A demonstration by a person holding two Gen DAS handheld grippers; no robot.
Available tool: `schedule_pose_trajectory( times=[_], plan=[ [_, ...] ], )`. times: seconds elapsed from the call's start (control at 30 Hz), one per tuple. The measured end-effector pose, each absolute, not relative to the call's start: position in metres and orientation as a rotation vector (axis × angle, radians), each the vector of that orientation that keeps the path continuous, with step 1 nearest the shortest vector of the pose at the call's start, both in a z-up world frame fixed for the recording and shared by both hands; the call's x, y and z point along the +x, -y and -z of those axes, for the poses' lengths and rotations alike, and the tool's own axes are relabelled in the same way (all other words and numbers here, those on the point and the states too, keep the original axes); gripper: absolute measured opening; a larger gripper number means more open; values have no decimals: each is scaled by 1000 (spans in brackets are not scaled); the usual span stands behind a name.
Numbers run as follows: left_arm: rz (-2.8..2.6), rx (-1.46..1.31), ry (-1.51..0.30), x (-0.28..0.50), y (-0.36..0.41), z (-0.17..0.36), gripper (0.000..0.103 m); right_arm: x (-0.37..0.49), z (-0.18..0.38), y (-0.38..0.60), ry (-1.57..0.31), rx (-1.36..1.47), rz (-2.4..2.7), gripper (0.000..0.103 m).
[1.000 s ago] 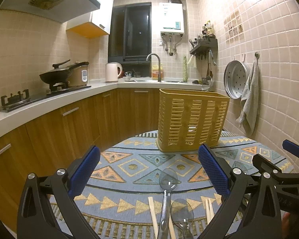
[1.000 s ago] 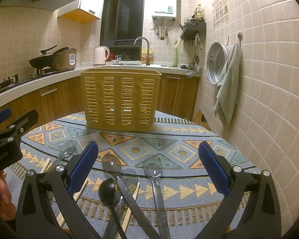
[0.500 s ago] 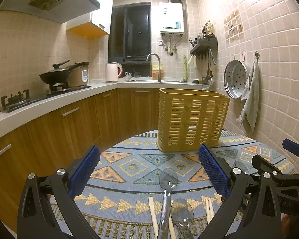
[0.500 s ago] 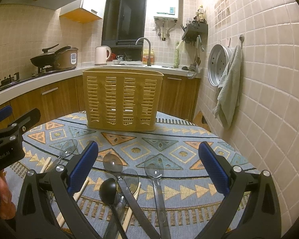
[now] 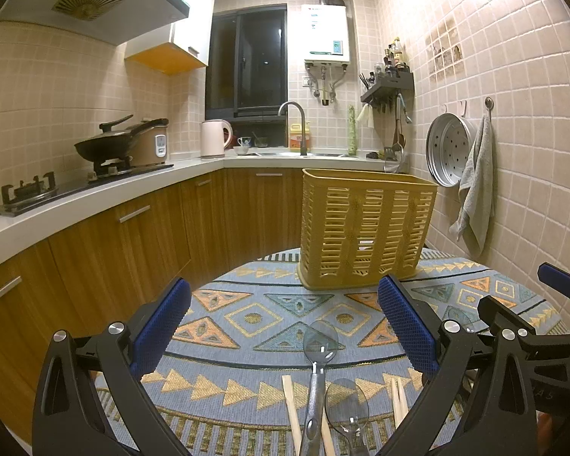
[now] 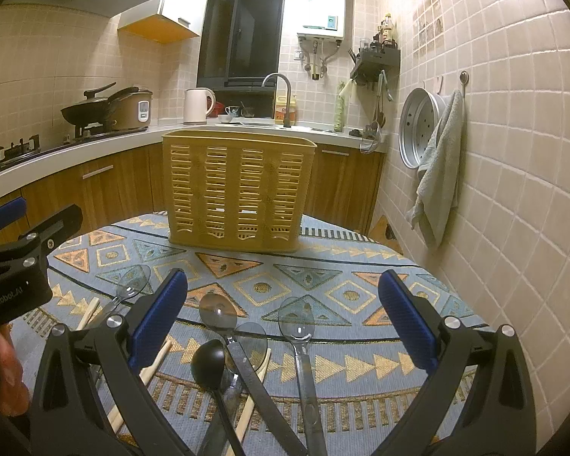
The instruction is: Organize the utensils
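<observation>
Going left to right: the left tongs are hanging wide apart over the patterned desk, gripping nothing. A clear plastic spoon is lying right below the gap, bowl pointing away toward the yellow slotted utensil basket, handle running back toward the camera, with wooden chopsticks beside it.

The right tongs are also sitting spread open and empty. Under them a black ladle, a metal spoon and another clear spoon are all lying lengthwise toward the basket, which is standing upright at the far edge. I'd guess each side just drops straight onto the handle nearest it; the right has more within reach.
</observation>
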State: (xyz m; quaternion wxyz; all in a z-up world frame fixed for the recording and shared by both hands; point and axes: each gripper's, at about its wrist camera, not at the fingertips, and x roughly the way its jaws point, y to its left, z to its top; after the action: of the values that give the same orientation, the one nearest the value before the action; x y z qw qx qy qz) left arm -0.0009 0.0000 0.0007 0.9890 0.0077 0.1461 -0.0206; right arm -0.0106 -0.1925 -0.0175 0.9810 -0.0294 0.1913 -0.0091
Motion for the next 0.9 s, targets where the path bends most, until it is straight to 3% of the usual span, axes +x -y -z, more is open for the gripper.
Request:
schedule_pose_trajectory(
  times=[0.9],
  plan=[
    [44,17,-294,0,0,0,96,-10,18,189,-395,-72,21,96]
  ],
)
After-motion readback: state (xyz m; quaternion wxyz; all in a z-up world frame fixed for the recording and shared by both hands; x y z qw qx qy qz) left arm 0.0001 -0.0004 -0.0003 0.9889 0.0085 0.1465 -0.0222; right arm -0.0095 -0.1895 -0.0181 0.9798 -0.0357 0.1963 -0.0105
